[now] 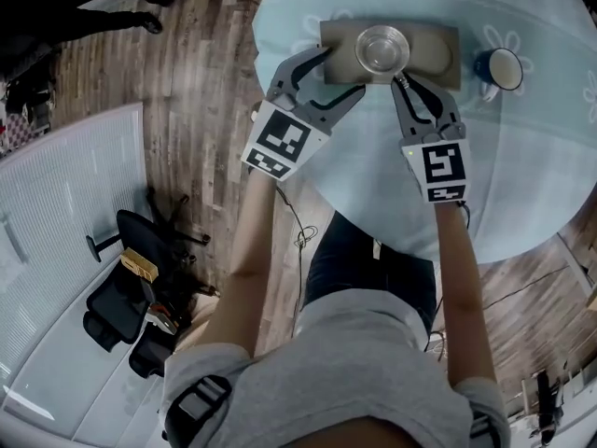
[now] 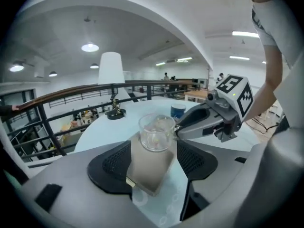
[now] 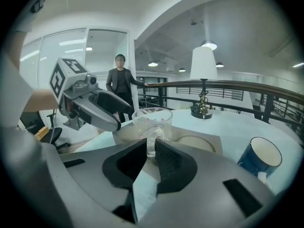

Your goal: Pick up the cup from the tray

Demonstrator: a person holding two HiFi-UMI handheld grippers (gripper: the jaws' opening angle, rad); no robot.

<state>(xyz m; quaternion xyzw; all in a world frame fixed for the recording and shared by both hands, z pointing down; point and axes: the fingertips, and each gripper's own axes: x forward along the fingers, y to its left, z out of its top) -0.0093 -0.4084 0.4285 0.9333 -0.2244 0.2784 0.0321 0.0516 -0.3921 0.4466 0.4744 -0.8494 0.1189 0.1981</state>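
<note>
A clear glass cup (image 1: pixel 382 49) with a handle stands on a tan tray (image 1: pixel 434 54) on the round table. My right gripper (image 1: pixel 406 84) is shut on the cup's handle (image 3: pixel 150 144); in the right gripper view the pads pinch it just below the glass (image 3: pixel 152 120). My left gripper (image 1: pixel 343 71) is open and straddles the tray's near end, one jaw on each side. In the left gripper view the tray (image 2: pixel 145 167) and cup (image 2: pixel 155 133) lie between its black pads (image 2: pixel 114 163), and the right gripper (image 2: pixel 183 124) reaches the cup from the right.
A blue mug (image 1: pixel 502 69) stands on the light blue tablecloth (image 1: pixel 522 175) right of the tray. A lamp (image 3: pixel 203 80) stands at the table's far side by a railing. A person (image 3: pixel 121 87) stands beyond the table. Office chairs (image 1: pixel 121 306) sit on the floor to the left.
</note>
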